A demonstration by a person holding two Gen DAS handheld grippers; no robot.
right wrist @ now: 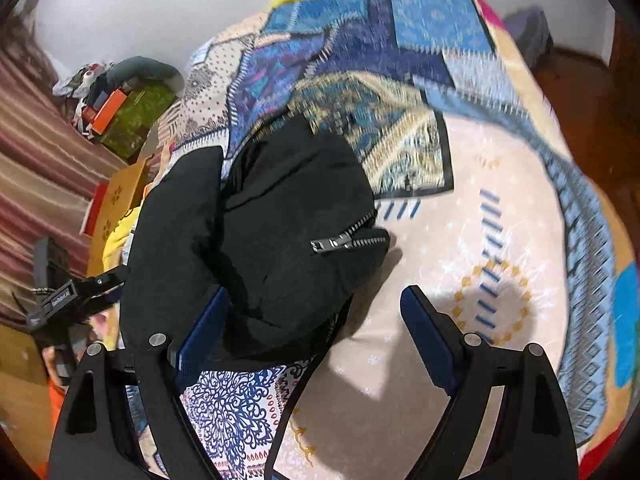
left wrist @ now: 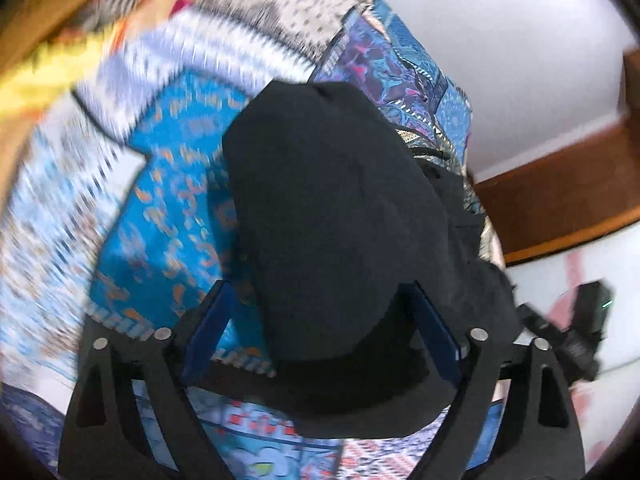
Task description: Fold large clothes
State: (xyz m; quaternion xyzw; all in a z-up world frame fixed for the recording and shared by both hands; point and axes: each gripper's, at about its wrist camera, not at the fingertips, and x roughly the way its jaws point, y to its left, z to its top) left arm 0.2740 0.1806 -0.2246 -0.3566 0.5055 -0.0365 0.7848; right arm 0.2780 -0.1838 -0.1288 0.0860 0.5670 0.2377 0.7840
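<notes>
A black zip-up jacket (left wrist: 332, 216) lies bunched on a patterned patchwork bedspread (left wrist: 168, 200). In the left wrist view my left gripper (left wrist: 320, 300) is open, its blue-padded fingers (left wrist: 212, 324) wide apart with the black fabric lying between them. In the right wrist view the jacket (right wrist: 256, 240) shows its metal zipper (right wrist: 344, 240). My right gripper (right wrist: 316, 300) is open; its left finger (right wrist: 200, 336) touches the jacket's edge, its right finger (right wrist: 428, 332) is over bare bedspread (right wrist: 460, 240). The other gripper (right wrist: 68, 300) shows at the left.
A white wall (left wrist: 500, 40) and a wooden bed frame (left wrist: 560, 192) lie to the right in the left wrist view. In the right wrist view, cardboard boxes (right wrist: 116, 196), a green box (right wrist: 136, 116) and a striped curtain (right wrist: 36, 140) stand beside the bed at the left.
</notes>
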